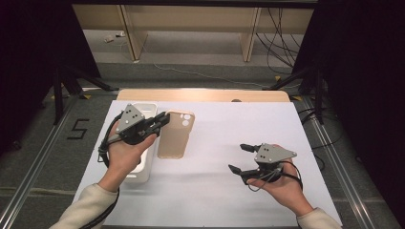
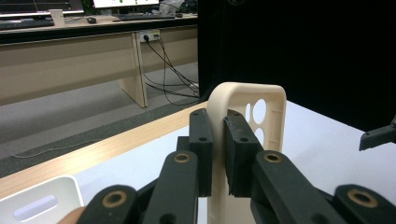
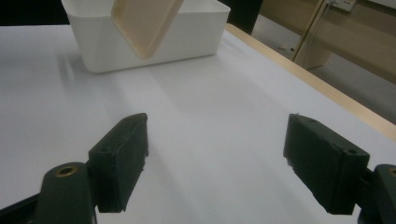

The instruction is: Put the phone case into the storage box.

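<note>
- Phone case [image 1: 175,134], beige, thin-walled shell with camera cut-outs near one end. It is held off the table, just beside the white bin [image 1: 143,109] on its right side.
- Handling, as a guess: very light; likely a flexible plastic or rubbery skin that bows under a hard pinch. Smooth walls, so it may slip or pivot when held at one edge. Not fragile.
- Where to hold: the side rim is the stiffest line. Current pinch sits on that long wall near the camera end, which looks sound; the far end hangs free and could swing.
- Left claw [image 1: 165,118] is clenched on the case's side wall; in the left gripper view the two pads bracket the rim [image 2: 215,140].
- Right claw [image 1: 241,158] is released, jaws spread wide, hovering low over the bare white table [image 1: 229,124], well apart from the case.
- Bin stands at the table's left edge, partly under the left hand [image 1: 125,152].
</note>
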### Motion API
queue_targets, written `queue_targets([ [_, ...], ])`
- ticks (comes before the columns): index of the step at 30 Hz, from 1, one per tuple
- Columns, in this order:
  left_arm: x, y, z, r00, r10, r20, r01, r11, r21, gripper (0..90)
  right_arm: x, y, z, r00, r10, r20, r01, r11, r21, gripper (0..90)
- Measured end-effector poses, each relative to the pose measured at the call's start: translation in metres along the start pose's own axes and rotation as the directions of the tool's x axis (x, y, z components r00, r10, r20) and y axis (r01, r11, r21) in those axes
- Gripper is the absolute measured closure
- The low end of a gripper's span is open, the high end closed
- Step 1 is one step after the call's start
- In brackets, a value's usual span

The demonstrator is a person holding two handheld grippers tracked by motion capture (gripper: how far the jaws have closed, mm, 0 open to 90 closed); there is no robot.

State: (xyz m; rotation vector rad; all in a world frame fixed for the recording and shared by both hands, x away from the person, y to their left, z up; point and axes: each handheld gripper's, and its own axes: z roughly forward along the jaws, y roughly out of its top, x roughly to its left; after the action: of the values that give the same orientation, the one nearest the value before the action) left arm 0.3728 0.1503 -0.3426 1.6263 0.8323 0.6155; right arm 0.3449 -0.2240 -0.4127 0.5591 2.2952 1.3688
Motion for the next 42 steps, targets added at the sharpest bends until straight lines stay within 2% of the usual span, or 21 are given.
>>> queue_targets([
  [19, 0.009, 0.001, -0.007, 0.9997, -0.006, -0.025, 0.006, 0.9999, -0.01, 82.4, -0.008, -0.011, -0.018, 0.9987, 0.036, 0.036, -0.036, 0.999, -0.011, 23.0],
  [42, 0.014, 0.004, -0.011, 0.9991, -0.011, -0.04, 0.01, 0.9997, -0.022, 82.4, -0.014, -0.019, -0.029, 0.9964, 0.061, 0.06, -0.059, 0.998, -0.034, 22.1],
])
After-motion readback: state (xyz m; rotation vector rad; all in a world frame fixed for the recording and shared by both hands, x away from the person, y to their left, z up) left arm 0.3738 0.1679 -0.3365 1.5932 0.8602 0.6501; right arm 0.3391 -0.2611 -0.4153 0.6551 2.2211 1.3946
